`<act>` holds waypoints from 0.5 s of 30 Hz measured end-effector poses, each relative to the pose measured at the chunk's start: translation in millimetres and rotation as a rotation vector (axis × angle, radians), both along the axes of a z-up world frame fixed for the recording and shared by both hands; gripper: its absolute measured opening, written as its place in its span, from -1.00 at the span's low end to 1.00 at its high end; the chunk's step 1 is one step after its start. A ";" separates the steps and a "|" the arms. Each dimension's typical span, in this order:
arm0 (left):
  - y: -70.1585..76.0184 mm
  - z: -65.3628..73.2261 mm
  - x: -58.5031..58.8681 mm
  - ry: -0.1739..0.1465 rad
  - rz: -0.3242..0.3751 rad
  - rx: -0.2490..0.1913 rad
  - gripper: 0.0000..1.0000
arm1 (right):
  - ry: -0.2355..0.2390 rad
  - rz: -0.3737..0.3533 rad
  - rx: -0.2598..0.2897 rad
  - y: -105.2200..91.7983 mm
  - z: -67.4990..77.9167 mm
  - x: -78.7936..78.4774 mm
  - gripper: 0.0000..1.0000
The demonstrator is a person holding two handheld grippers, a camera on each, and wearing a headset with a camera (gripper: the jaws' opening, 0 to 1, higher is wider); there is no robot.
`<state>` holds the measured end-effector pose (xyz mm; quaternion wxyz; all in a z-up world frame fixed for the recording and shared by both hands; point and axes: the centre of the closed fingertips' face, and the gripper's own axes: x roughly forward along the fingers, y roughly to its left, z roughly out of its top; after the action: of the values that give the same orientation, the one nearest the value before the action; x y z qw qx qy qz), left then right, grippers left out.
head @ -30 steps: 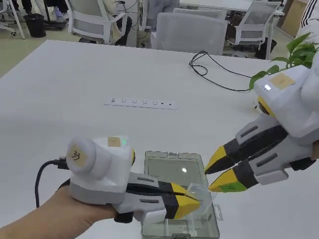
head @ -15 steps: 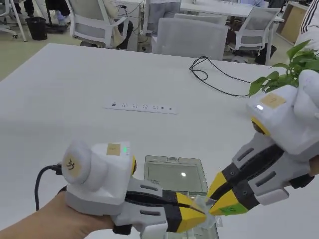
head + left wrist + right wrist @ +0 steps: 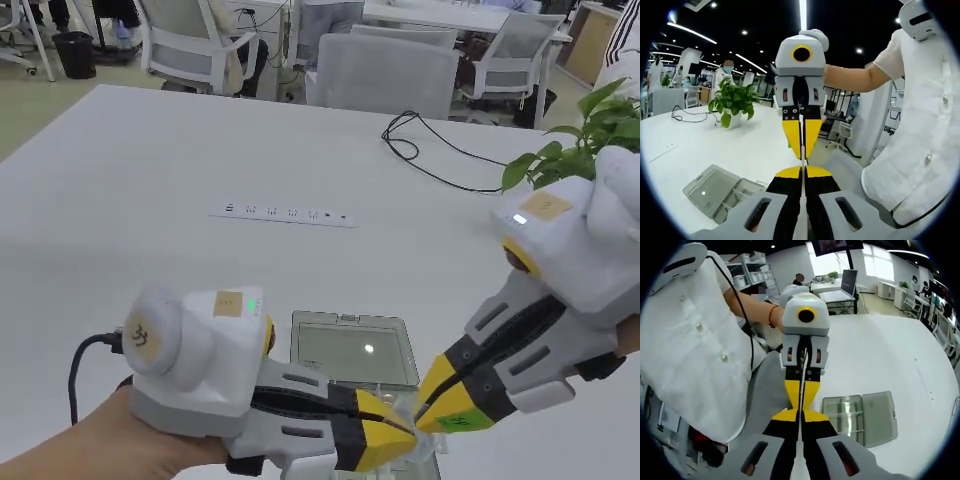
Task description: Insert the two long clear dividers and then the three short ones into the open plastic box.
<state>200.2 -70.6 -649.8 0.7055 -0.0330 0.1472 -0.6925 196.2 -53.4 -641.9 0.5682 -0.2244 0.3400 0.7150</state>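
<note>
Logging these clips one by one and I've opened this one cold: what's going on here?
A person holds a gripper in each hand over a white table. The left gripper and the right gripper meet tip to tip, each with its fingers closed on the same thin clear divider, just above the open plastic box. The box lies on the table with its lid folded back. The divider is not yet seated in it.

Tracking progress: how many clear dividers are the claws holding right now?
1: a clear plastic divider, pinched between left claw and right claw above the open plastic box; more may be hidden.
</note>
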 end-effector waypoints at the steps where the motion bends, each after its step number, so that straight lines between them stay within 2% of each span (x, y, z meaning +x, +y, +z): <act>1: 0.0 -0.3 0.1 -0.002 0.001 0.002 -1.00 | -0.002 0.000 0.000 0.0 -0.4 0.1 -0.94; 9: -0.2 -2.4 1.1 -0.011 0.006 0.007 -1.00 | -0.008 -0.004 0.002 -0.2 -2.6 2.0 -0.94; 15: 0.4 -4.8 1.8 -0.006 0.010 0.016 -1.00 | -0.014 -0.003 -0.004 -1.3 -4.5 3.3 -0.94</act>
<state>201.9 -70.2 -654.6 0.7097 -0.0261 0.1505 -0.6878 199.5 -54.7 -646.4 0.5713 -0.2298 0.3378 0.7119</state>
